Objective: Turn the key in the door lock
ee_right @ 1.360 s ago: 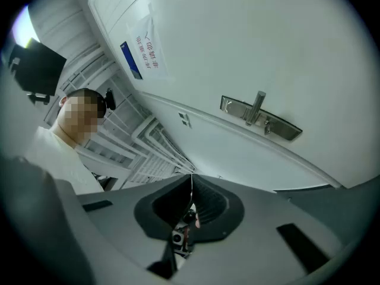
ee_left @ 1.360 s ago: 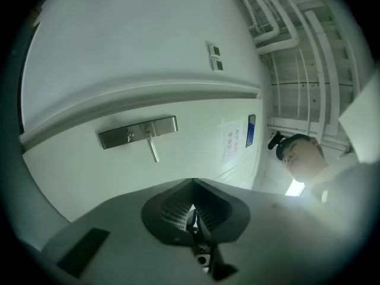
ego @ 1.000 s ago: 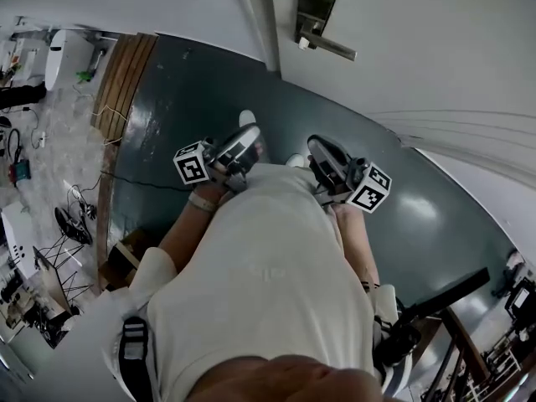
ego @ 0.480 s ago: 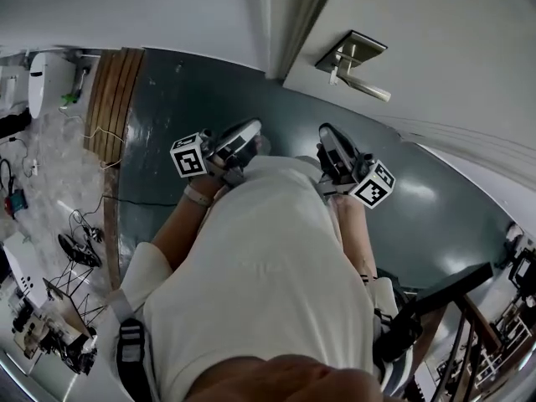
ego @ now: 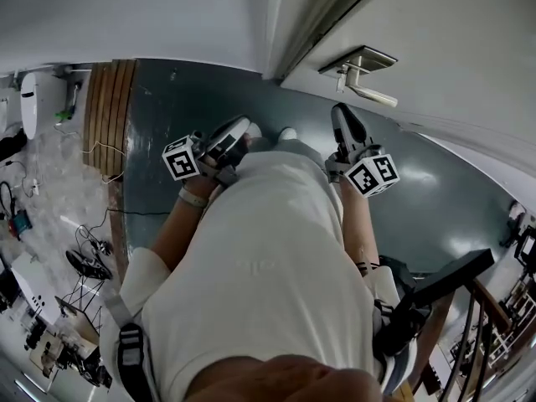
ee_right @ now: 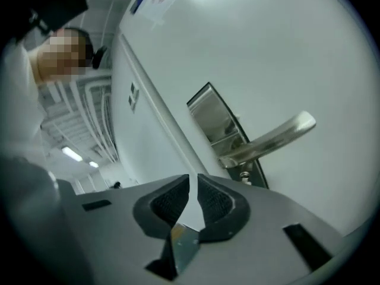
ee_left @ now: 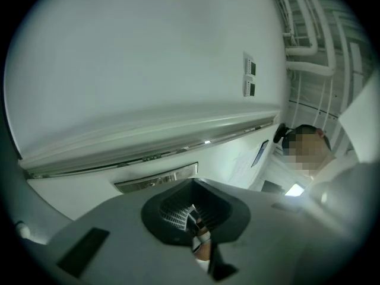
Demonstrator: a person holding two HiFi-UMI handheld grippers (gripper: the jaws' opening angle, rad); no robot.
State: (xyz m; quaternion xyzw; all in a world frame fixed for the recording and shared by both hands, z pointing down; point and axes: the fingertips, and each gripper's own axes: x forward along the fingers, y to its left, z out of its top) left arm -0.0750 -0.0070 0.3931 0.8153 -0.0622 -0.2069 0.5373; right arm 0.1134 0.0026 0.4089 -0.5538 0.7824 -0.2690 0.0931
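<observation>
A person is facing a white door (ego: 452,23) whose lever handle (ee_right: 279,136) is pointing away from the door's edge, long axis along the door face. The right gripper (ego: 340,111), jaws nearly touching and empty, is hovering just short of it. The left gripper (ego: 241,126), also closed, is facing wall. The right gripper view is showing the key (ee_right: 244,176), a small stub beneath the lever; the left gripper view is showing neither.

The lock (ee_right: 244,175) below the door handle (ee_right: 270,141) is small and partly behind the right tool (ee_right: 193,177); whether a key sits in it cannot be told. The lock plate's (ee_right: 211,114) lower end is hidden there too.
</observation>
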